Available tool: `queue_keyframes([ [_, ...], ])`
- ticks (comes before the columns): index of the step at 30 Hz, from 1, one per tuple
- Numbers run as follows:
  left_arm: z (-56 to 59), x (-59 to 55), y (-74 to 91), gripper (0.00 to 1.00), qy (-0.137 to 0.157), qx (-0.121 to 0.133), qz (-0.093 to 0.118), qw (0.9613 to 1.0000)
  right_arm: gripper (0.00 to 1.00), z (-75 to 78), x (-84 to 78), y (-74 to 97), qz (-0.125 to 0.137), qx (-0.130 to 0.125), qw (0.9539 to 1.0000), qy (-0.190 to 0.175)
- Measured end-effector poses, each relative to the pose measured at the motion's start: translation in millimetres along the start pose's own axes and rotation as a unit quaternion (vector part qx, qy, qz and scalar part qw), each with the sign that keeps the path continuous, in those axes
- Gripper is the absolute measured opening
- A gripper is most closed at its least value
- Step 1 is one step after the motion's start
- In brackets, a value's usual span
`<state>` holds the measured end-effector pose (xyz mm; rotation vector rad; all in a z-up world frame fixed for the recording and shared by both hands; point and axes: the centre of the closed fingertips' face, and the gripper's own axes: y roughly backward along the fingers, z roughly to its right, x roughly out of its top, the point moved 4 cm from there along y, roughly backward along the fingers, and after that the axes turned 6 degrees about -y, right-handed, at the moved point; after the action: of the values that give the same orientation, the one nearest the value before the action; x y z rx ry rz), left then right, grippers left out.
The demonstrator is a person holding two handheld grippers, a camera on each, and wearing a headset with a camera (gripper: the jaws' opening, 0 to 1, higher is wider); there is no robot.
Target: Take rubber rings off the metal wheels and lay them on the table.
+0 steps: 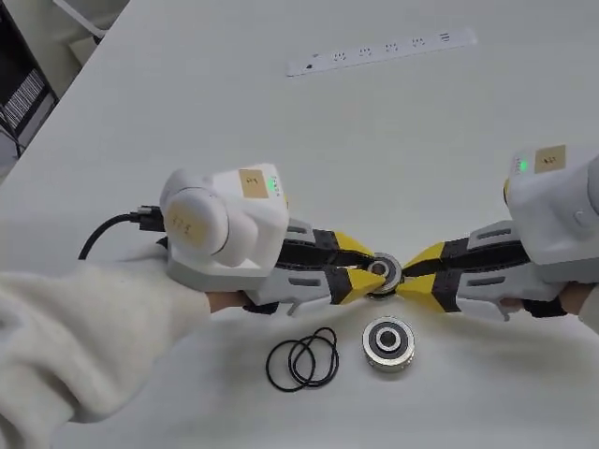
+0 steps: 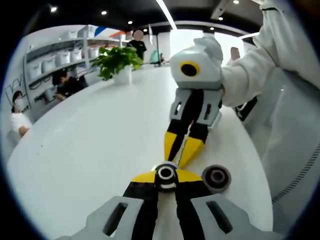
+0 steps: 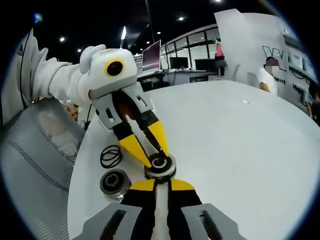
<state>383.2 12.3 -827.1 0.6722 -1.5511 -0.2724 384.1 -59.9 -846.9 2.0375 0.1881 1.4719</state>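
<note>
- Ring-stripping looks underway: the left gripper (image 1: 372, 271) clamps a wheel (image 1: 385, 270) mid-table, jaws part open around it.
- Right gripper (image 1: 404, 273): jaws pinched nearly together on the wheel's right rim. Ring caught? Can't tell.
- Next, probably: peel the ring off, then lay it with the loose rings (image 1: 304, 361) nearer, left of the second wheel (image 1: 388, 343).
</note>
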Motion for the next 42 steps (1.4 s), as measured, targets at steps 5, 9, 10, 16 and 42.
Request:
queue_keyframes([
  [5,1.1,0.7,-0.4,0.12,-0.005,-0.001,0.001,1.0,0.0,-5.3,-0.2,-2.3,-0.004,0.008,1.0,-0.001],
  [9,0.8,0.7,-0.2,0.12,-0.005,0.0,0.002,1.0,0.0,-3.4,0.3,-2.4,0.001,0.003,0.999,-0.044],
  [10,0.7,0.7,-0.2,0.12,-0.005,0.0,0.002,1.0,0.0,-3.1,0.3,-2.6,0.003,0.003,0.9984,-0.056],
  [16,0.4,0.5,0.0,0.12,-0.007,0.002,0.006,1.0,0.0,-0.5,0.0,-0.3,0.035,0.017,0.9826,-0.182],
  [42,1.0,-0.7,-0.2,0.12,-0.004,0.009,0.018,0.9998,0.0,-10.2,13.6,9.5,0.101,0.087,0.9246,-0.357],
])
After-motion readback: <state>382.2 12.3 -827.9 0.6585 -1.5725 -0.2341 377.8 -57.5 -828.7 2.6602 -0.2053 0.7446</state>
